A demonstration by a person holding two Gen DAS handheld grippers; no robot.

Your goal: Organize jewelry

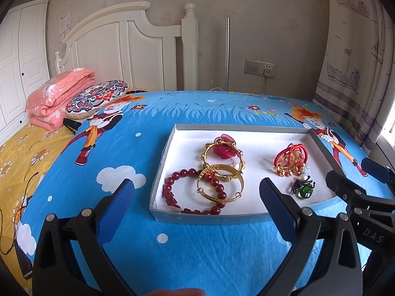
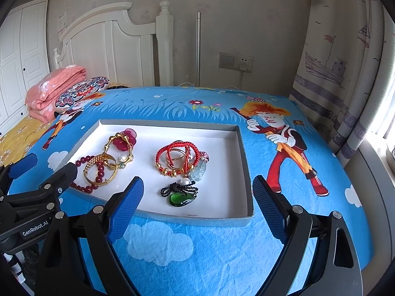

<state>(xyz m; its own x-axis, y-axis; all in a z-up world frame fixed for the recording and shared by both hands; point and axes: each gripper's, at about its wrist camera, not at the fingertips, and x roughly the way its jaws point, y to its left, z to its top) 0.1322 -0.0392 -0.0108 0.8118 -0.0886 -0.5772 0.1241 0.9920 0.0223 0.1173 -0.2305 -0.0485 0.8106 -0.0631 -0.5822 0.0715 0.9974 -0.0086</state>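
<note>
A shallow grey tray (image 1: 161, 170) (image 2: 243, 148) with a white floor lies on a blue cartoon cloth. Its left half holds a dark red bead bracelet (image 1: 172, 192) (image 2: 82, 187), two gold bangles (image 1: 219, 185) (image 2: 100, 170) and a red flower piece (image 1: 223, 149) (image 2: 122, 144). To the right lie red cord bracelets (image 1: 288, 159) (image 2: 177, 156) and a green pendant on black cord (image 1: 303, 190) (image 2: 179, 194). My left gripper (image 1: 197, 187) hovers open at the tray's near edge. My right gripper (image 2: 197, 185) is open too, over the tray's near right corner, empty.
The cloth covers a table (image 1: 197, 251) beside a bed with a yellow sheet (image 1: 22, 153), folded pink quilt (image 1: 56, 96) and patterned cushion (image 1: 96, 98). A white headboard (image 1: 138, 49), wall socket (image 1: 260, 67) and curtain (image 1: 355, 61) stand behind. Each gripper shows in the other's view.
</note>
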